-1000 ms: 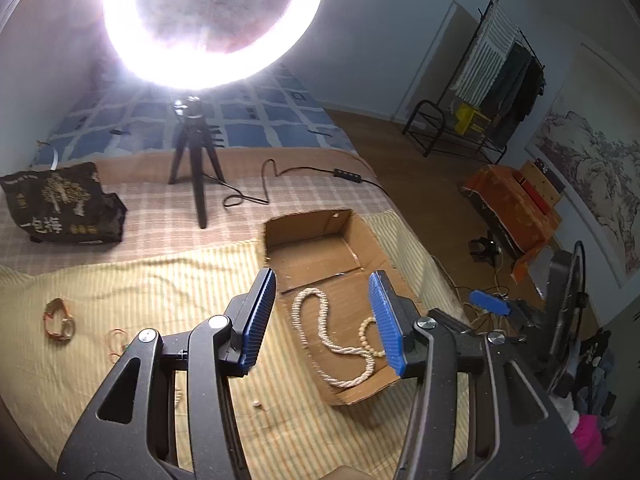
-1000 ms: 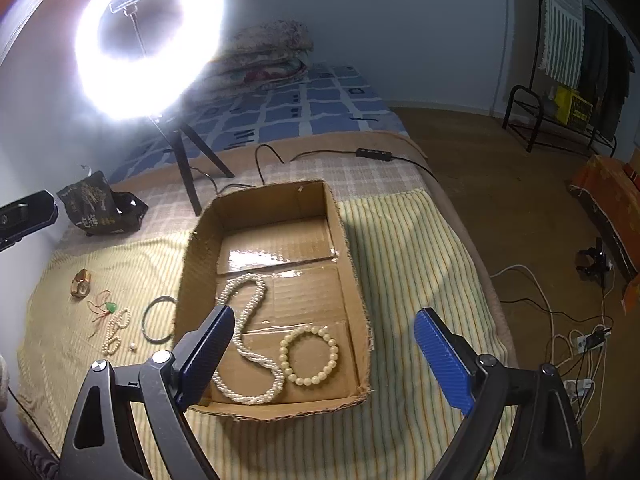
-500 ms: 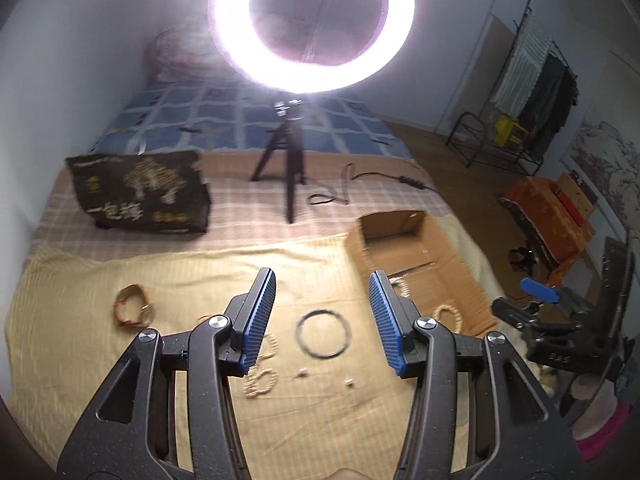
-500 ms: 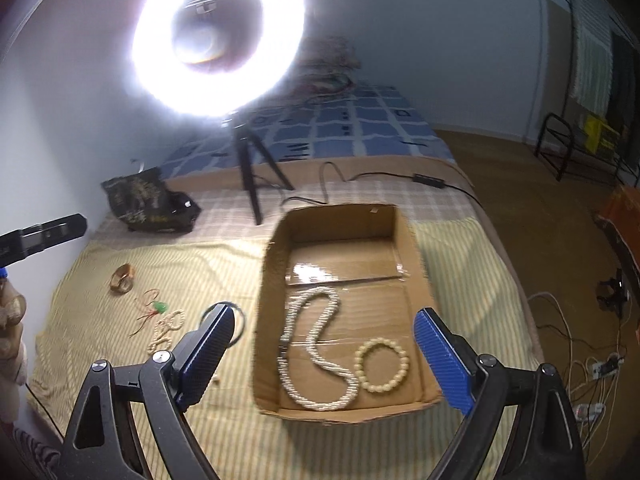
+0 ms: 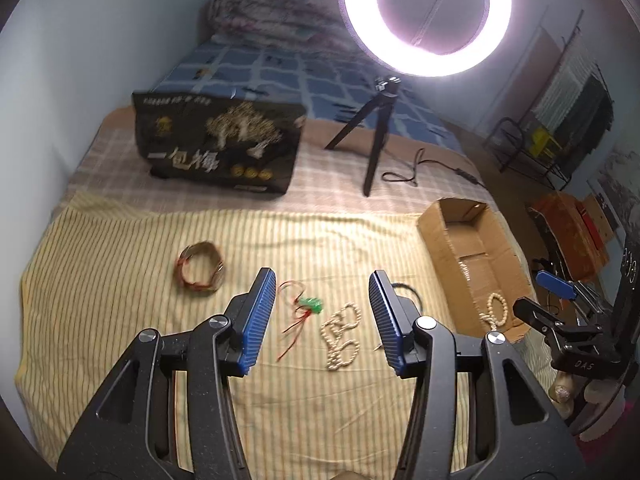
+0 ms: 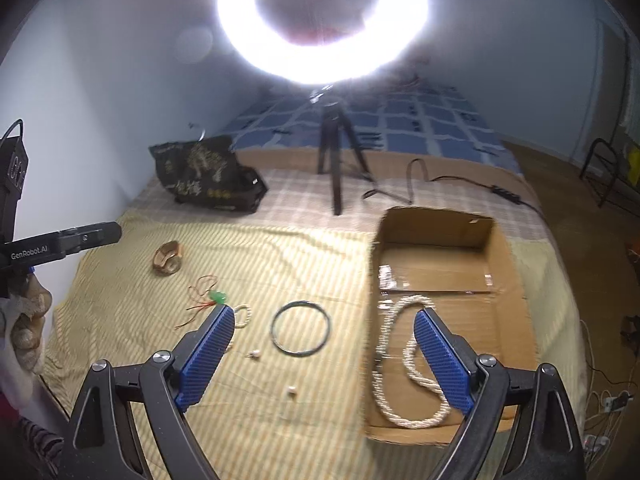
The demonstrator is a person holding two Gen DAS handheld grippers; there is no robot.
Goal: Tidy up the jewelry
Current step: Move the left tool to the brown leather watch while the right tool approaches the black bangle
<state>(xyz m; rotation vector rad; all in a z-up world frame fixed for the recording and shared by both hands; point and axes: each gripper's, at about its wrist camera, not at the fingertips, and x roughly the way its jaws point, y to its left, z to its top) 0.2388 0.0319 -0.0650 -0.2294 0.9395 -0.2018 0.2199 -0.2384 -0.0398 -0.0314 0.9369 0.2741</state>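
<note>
My left gripper (image 5: 322, 320) is open and empty above the striped cloth, over a green pendant on red cord (image 5: 310, 303) and a small pearl strand (image 5: 340, 336). A brown woven bracelet (image 5: 200, 271) lies to the left. My right gripper (image 6: 324, 354) is open and empty above a dark bangle (image 6: 301, 328); two tiny earrings (image 6: 292, 391) lie below it. The cardboard box (image 6: 436, 232) at the right holds a long pearl necklace (image 6: 404, 360). In the left wrist view the box (image 5: 444, 236) also holds a bead bracelet (image 5: 496, 308).
A ring light on a black tripod (image 6: 334, 160) stands behind the cloth, its cable (image 6: 460, 184) trailing right. A black printed bag (image 5: 220, 148) sits at the back left. The bed edge drops off right of the box. The other gripper shows at the right edge (image 5: 560, 320).
Both grippers have swung left, away from the box and toward the loose jewelry on the cloth. Both stay open and empty.
</note>
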